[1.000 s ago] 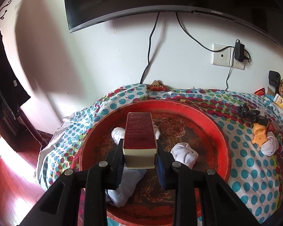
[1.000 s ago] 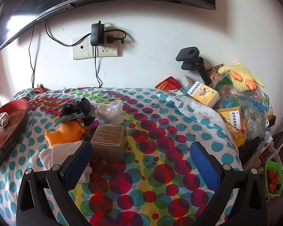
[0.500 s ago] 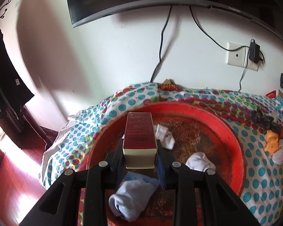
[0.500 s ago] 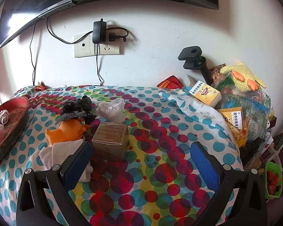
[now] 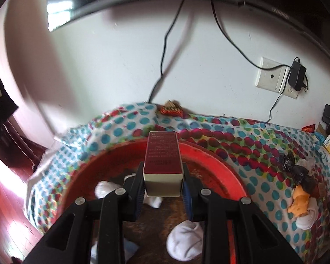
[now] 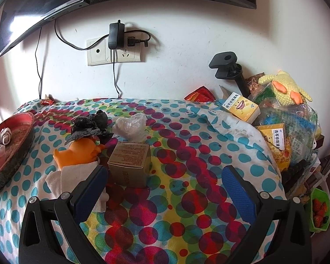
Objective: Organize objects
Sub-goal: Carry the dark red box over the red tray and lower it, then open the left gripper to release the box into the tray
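Note:
My left gripper point(image 5: 163, 183) is shut on a dark red box with a cream end point(image 5: 162, 157), held lengthwise above the round red tray point(image 5: 211, 154). Rolled white socks point(image 5: 184, 243) lie in the tray under and beside the fingers. In the right wrist view my right gripper point(image 6: 165, 182) stands open above the dotted cloth with nothing between its blue pads. A tan carton point(image 6: 129, 165) sits just ahead of its left finger, with an orange toy duck point(image 6: 77, 154), a white cloth point(image 6: 70, 178) and a black bag point(image 6: 90, 125) to the left. The tray point(image 6: 15, 151) shows at the far left.
A clear plastic bag point(image 6: 132, 126) lies behind the carton. Yellow boxes point(image 6: 241, 107), a knitted yellow toy point(image 6: 283, 90) and bagged clutter pile at the right. A TV, wall sockets point(image 6: 114, 51) and cables are on the wall behind. The table drops to red floor point(image 5: 2, 198) on the left.
The left gripper has carried the red box toward the tray's far rim; the socks and the tray slid down and right in its view. The right gripper stayed put, still open.

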`<state>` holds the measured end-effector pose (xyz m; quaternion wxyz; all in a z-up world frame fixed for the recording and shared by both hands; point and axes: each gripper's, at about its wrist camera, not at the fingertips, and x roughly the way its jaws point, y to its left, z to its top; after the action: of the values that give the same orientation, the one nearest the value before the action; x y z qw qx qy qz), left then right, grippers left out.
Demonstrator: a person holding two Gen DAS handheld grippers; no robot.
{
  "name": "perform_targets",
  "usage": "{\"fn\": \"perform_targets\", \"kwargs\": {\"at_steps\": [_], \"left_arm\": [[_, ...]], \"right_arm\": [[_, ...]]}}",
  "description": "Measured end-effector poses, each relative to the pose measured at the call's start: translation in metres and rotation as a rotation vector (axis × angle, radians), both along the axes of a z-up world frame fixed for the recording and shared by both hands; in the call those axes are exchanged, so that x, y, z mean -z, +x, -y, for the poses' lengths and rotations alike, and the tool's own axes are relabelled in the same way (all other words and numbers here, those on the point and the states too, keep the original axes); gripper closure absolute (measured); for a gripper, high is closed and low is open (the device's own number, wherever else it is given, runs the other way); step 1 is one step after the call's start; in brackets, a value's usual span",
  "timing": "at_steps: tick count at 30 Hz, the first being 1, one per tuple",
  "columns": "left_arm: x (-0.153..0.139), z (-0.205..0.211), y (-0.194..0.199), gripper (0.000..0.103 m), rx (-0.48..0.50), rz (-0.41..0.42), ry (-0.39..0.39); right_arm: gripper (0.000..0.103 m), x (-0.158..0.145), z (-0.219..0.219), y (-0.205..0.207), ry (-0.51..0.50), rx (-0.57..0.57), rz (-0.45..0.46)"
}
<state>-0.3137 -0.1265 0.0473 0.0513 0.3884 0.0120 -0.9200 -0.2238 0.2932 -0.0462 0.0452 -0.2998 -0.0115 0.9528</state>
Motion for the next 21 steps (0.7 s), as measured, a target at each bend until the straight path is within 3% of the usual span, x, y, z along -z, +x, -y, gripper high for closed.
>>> {"fn": "perform_targets", "kwargs": {"at_steps": [10, 21], "left_arm": [[0.059, -0.01, -0.067, 0.074, -0.016, 0.157, 0.0], [0.092, -0.008, -0.079, 0.069, -0.038, 0.205, -0.019]], "right_arm": [[0.0, 0.001, -0.001, 0.0, -0.017, -0.005, 0.0], [0.0, 0.001, -0.003, 0.0, -0.021, -0.007, 0.002]]}}
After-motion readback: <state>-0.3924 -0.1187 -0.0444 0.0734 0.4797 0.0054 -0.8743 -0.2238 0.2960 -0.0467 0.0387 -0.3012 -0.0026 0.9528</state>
